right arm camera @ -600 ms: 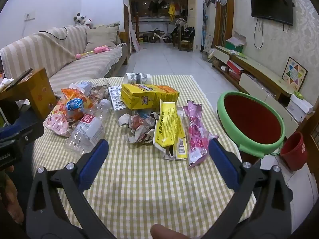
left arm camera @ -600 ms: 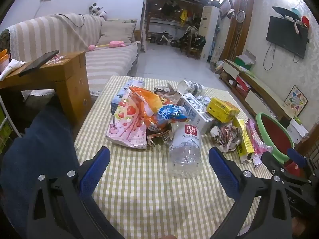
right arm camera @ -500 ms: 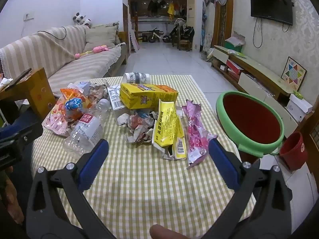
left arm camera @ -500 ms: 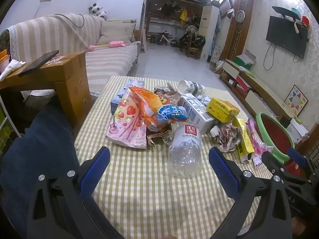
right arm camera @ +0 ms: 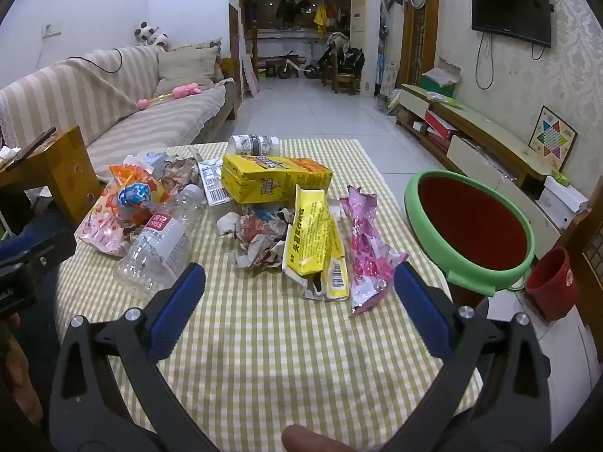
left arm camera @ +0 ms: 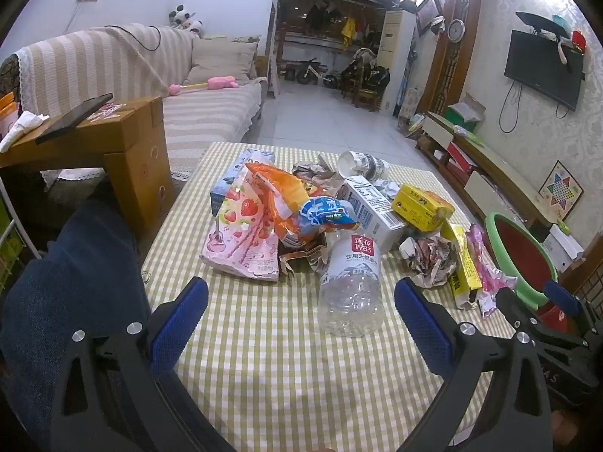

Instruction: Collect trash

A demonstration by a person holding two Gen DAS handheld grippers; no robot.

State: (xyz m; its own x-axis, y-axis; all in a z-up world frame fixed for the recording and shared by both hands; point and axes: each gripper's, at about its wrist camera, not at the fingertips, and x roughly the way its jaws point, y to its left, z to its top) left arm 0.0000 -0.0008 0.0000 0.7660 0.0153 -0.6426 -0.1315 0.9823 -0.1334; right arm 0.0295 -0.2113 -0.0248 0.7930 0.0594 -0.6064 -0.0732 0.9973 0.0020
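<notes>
Plastic bottle [left arm camera: 350, 286] lay on its side on the checked bench [left arm camera: 286, 358], near the left hand-held gripper [left arm camera: 301, 320], whose jaws stood wide and empty. Right hand-held gripper [right arm camera: 299, 301] was also wide, empty, near a yellow wrapper [right arm camera: 312, 237]. Green-rimmed bin [right arm camera: 471, 226] stood beside the bench.

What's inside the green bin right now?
The green bin shows only bare red lining as far down as the right wrist view reaches. Its bottom is hidden by the near rim, so trash there cannot be ruled out.
</notes>
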